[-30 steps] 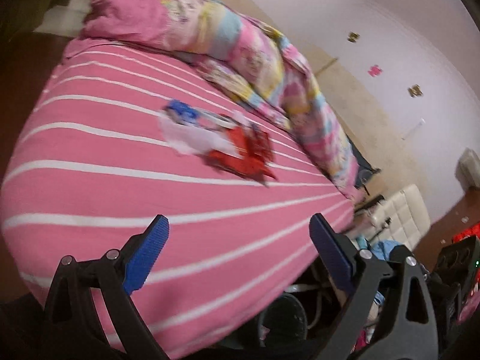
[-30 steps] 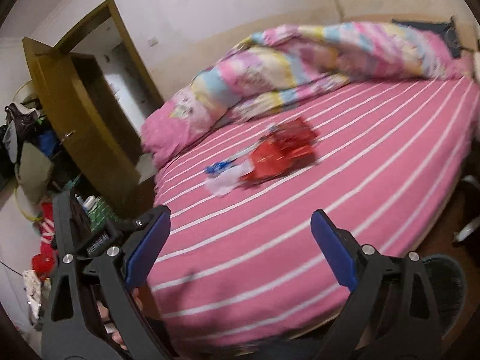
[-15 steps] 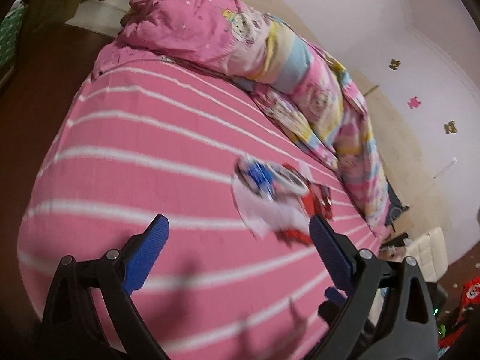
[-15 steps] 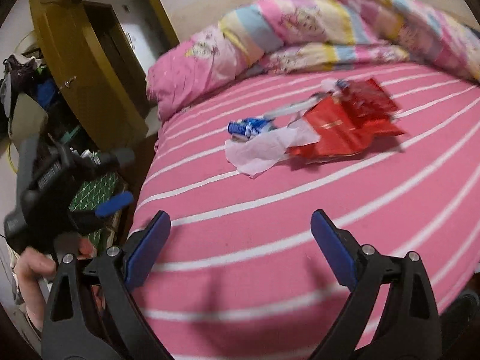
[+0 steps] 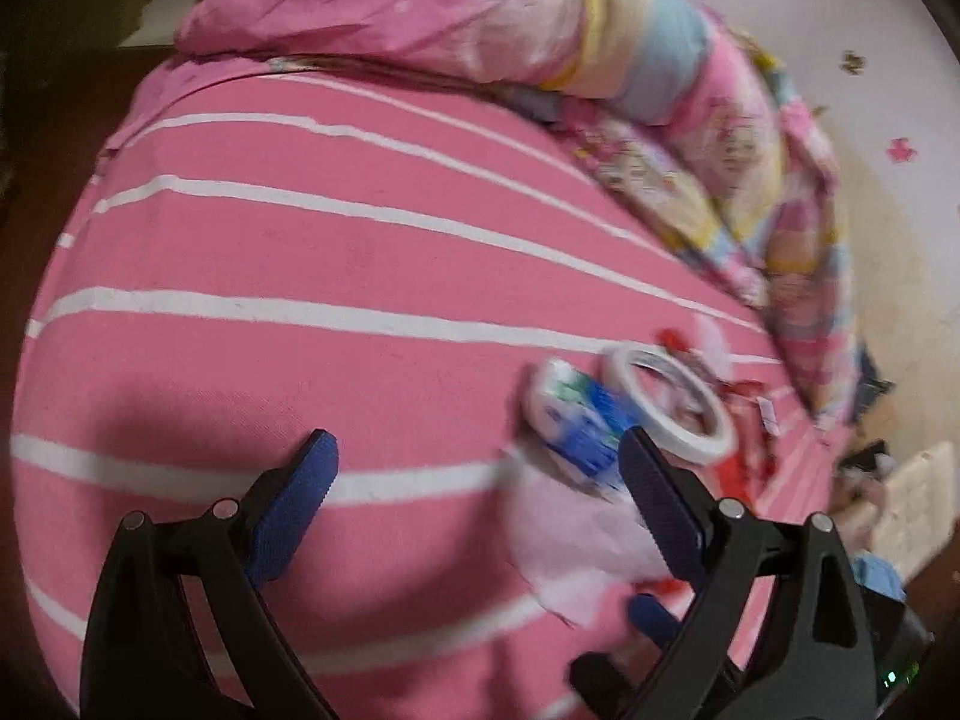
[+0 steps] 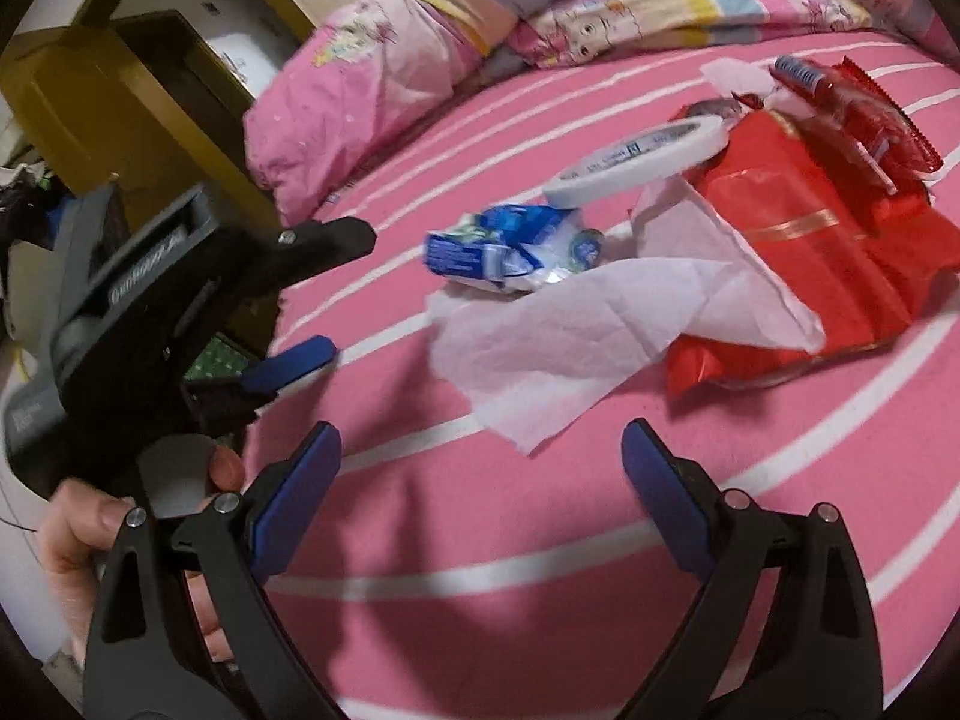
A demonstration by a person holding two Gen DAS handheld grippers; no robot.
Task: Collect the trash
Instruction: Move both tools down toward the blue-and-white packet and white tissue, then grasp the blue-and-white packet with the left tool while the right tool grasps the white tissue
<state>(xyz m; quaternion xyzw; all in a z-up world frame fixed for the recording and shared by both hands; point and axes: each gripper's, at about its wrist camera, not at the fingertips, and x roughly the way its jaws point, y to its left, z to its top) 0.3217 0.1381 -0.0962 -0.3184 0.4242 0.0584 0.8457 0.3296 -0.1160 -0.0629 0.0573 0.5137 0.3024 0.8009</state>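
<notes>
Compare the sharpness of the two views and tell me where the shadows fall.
Left wrist view: motion-blurred, the blue wrapper and tape roll smeared; a dark shadow lies on the bedsheet by the left hand-held gripper. Right wrist view: sharper, the tissue creases readable; shadows fall on the sheet around the right hand-held gripper. Both bend at the fisheye edges.

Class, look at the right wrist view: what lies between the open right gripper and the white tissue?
Only bare striped bedsheet lies between the right gripper and the tissue in the right wrist view; nothing else is there.
</notes>
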